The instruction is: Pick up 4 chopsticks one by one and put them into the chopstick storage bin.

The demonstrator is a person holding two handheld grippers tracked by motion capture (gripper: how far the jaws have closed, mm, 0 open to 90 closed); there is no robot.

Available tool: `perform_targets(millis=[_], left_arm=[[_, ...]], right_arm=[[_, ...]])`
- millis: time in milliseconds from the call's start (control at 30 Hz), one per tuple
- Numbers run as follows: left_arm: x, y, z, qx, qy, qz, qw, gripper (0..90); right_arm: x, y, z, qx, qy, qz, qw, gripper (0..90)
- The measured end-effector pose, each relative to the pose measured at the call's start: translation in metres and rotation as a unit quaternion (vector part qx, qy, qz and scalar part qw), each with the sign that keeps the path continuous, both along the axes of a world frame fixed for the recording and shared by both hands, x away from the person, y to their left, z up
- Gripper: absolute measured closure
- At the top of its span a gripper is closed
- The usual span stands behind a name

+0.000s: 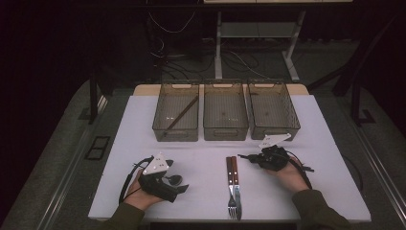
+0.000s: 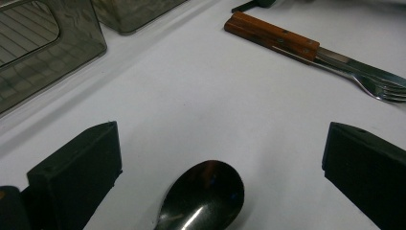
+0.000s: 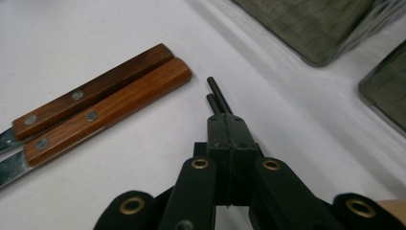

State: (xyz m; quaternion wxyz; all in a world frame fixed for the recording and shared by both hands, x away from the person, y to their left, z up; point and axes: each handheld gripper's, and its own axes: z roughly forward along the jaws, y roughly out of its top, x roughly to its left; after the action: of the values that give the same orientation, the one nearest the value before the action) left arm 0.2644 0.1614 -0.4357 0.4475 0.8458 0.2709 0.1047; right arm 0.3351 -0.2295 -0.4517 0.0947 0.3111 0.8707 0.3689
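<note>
My left gripper (image 1: 178, 176) rests low at the table's front left, open. In the left gripper view its jaws (image 2: 222, 143) stand wide apart, with the dark metal bowl of a spoon (image 2: 201, 196) lying between them, untouched. The spoon (image 1: 174, 180) lies on the white table. A fork (image 1: 231, 206) and a knife (image 1: 238, 201) with wooden handles (image 3: 100, 105) lie side by side at front centre. My right gripper (image 1: 253, 157) is just right of the handles, pointing left. It (image 3: 225, 120) is shut on two thin black sticks (image 3: 216, 96) that poke out past the jaws.
Three smoky transparent bins stand in a row at the back: left (image 1: 175, 134), middle (image 1: 225, 135), right (image 1: 274, 133). A long brown stick (image 1: 182, 115) lies slantwise in the left bin. White table surface (image 1: 206, 158) stretches between the bins and the cutlery.
</note>
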Motion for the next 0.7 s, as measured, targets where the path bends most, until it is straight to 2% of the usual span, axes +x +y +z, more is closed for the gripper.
perform_targets(millis=[300,467,700], left_arm=[[0.000,0.001,0.000,0.002,0.000,-0.001,1.0000,0.0],[0.000,0.001,0.000,0.002,0.000,-0.002,1.0000,0.0],[0.000,0.002,0.001,-0.003,-0.001,0.001,1.0000,0.0]], right_arm=[[0.007,-0.002,0.000,0.001,0.002,-0.018,0.9998,90.0],[0.008,-0.003,0.000,0.003,0.002,-0.017,0.9998,89.9],[-0.001,-0.014,0.015,0.029,0.003,-0.007,0.9996,89.9]])
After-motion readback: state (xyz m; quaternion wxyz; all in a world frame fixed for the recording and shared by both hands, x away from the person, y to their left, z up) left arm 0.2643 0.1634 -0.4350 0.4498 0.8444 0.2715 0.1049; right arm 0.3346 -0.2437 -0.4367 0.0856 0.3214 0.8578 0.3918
